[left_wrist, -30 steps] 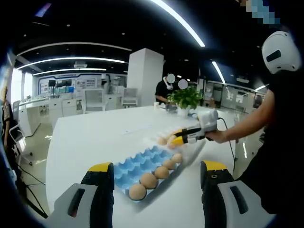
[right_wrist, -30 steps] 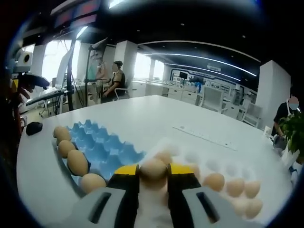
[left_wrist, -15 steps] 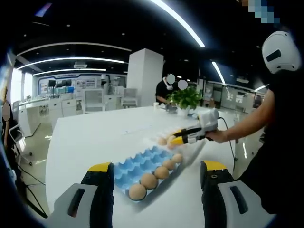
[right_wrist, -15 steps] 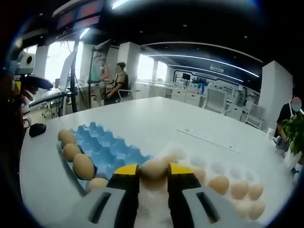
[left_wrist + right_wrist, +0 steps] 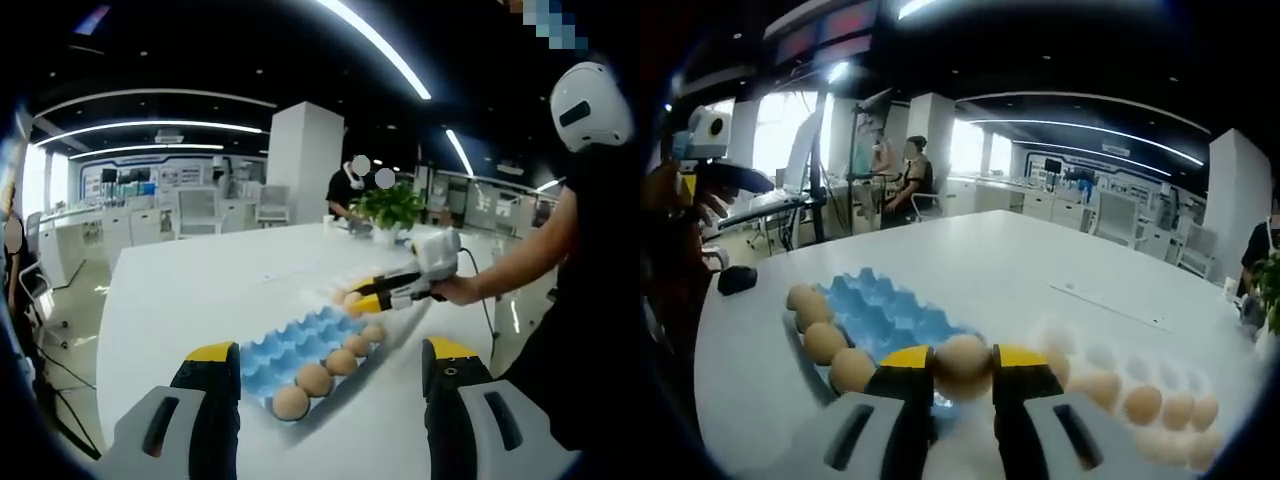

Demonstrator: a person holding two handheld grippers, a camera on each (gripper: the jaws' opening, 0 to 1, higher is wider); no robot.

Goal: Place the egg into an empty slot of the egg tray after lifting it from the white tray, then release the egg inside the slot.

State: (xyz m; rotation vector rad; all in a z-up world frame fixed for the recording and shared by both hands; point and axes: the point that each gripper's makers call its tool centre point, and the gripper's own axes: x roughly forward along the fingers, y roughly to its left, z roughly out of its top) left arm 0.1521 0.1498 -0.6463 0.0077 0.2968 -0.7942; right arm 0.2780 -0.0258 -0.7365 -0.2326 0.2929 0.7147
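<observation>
A brown egg sits clamped between the yellow-tipped fingers of my right gripper, held above the near end of the blue egg tray. That tray has a row of eggs along its left edge, with its other slots bare. The white tray with several eggs lies to the right. In the left gripper view, my left gripper stands open over the table's near edge, short of the blue egg tray. The right gripper hovers over that tray's far end with the egg in it.
The white table spreads wide around both trays. A flat white strip lies on it beyond the trays. A potted plant stands at the table's far end. A person's arm holds the right gripper. People sit at desks in the background.
My right gripper has carried the egg up and across from the white tray toward the blue tray. The left gripper has stayed still and open.
</observation>
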